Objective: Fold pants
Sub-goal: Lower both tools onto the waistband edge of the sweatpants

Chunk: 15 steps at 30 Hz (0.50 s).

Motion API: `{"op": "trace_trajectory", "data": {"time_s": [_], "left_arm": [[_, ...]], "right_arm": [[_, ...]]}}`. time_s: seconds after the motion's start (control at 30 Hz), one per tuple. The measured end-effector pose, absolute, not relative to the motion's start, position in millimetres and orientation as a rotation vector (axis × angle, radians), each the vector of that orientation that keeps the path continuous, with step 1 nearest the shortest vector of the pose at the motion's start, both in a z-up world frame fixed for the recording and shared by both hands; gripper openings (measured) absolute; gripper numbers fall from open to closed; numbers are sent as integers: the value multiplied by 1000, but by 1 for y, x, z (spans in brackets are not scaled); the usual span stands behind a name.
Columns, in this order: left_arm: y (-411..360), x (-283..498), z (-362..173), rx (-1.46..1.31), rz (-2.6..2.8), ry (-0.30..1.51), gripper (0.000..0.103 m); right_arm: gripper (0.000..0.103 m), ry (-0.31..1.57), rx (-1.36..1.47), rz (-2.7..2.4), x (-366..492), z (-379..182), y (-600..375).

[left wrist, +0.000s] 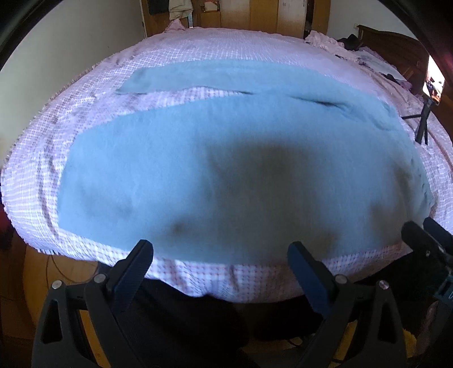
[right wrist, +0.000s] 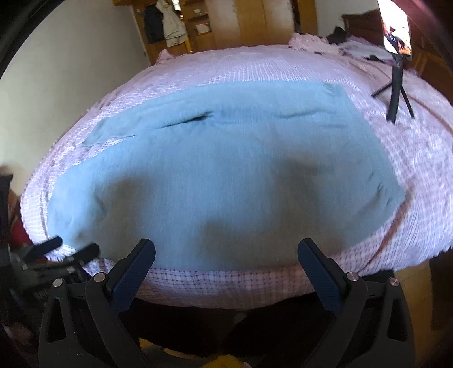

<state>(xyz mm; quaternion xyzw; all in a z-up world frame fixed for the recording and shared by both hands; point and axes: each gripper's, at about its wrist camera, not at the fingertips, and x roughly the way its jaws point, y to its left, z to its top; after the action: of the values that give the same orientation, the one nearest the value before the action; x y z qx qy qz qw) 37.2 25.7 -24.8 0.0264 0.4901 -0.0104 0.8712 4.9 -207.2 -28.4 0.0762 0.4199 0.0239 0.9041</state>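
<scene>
Because the pants (left wrist: pixel 226 169) lie spread flat on the bed (left wrist: pixel 198 48), waist toward the tripod (left wrist: pixel 423 124) side and legs running away from it, they look soft, light and limp; they will likely drape and sag when lifted, so a judged good hold is at the near edge, one pinch by the waist corner and one by the cuff of the near leg. The far leg sits parted from the near one, with a strip of checked cover showing between them away from the waist. The left gripper (left wrist: pixel 220 252) hovers just at the near edge of the pants, fingers spread wide, nothing between them. The right gripper (right wrist: pixel 226 250) hangs likewise at the near edge, fingers spread and holding nothing; in the left view it shows near the waist corner. A phone (left wrist: pixel 433 82) stands lit on the tripod beside the waist end, its screen too small to read. No brand, label or writing can be read on the pants or cover. Past the bed's far edge stand wooden cupboards (right wrist: pixel 249 25).
</scene>
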Motion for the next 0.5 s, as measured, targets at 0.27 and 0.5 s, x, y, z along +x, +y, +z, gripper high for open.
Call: {"op": "trace_trajectory", "data": {"time_s": [0.27, 0.5], "left_arm": [[39, 70, -4, 144, -60, 1086, 98], [43, 113, 10, 201, -98, 1163, 98]], "right_arm": [[97, 955, 125, 77, 26, -26, -228], [97, 1066, 97, 126, 56, -16, -250]]}}
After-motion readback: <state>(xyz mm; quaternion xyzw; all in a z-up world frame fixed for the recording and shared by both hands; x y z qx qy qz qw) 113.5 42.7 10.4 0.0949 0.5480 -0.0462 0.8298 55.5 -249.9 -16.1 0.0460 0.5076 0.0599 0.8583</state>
